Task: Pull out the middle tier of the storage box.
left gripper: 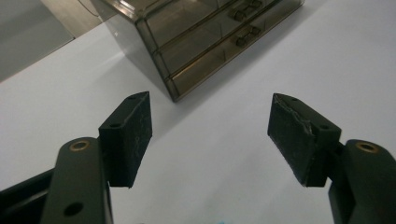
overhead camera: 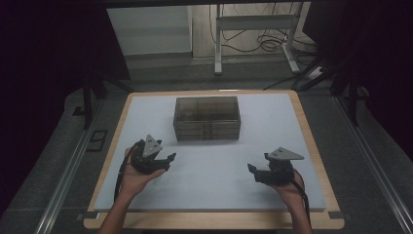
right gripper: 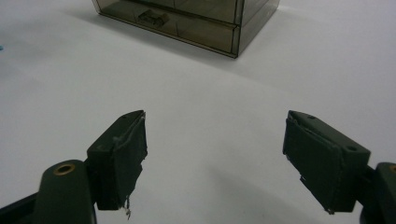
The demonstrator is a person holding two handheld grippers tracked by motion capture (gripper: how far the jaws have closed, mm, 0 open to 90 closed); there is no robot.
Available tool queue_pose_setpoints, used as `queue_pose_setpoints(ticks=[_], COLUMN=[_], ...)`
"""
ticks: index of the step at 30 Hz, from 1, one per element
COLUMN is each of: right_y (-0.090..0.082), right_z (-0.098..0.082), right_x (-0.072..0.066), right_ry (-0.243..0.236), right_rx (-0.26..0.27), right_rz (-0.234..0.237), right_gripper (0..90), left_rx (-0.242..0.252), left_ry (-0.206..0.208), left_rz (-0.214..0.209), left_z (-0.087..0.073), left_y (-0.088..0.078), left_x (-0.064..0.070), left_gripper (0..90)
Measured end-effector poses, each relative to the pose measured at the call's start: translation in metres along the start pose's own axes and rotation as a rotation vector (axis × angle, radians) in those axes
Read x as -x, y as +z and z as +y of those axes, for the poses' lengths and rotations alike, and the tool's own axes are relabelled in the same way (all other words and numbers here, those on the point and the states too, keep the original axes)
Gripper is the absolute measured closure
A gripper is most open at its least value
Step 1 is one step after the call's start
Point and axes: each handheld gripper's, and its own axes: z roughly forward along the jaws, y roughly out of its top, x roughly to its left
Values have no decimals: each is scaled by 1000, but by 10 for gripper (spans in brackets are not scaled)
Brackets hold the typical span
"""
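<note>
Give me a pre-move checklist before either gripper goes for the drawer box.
1. Left gripper empty, jaws apart: ok.
2. Right gripper empty, jaws apart: ok.
3. Drawer box upright on the table, drawers shut: ok.
4. Bare table between both grippers and the box: ok.
5. Drawer handles face the person's side: ok.
6. Drawer contents: cannot tell, the walls are tinted.

The high view looks forward and down over the whole table (overhead camera: pixel 311 146) from above the person's side. Each gripper view sits low and close to the white surface, facing the smoky drawer box (left gripper: pixel 205 37) — shared by all three views.
</note>
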Motion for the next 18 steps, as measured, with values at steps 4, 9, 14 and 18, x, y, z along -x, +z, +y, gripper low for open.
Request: queue_pose_setpoints(ticks=[4,9,14,18], right_y=[0,0,0,0], right_z=[-1,-1,-1,-1], right_x=[0,2,2,1], right_ry=[1,8,10,8], right_rx=[-3,-2,-1,-7], right_rz=[-3,-9,-11,-11], right_gripper=[209,209,209,209], left_rx=[-8,-11,-16,-12], left_ry=[8,24,37,50], left_rz=[20,36,51,60], left_z=[3,7,10,14], left_y=[4,4,4,4], left_x=[-4,-4,-6,-7], left_gripper=[320,329,332,336])
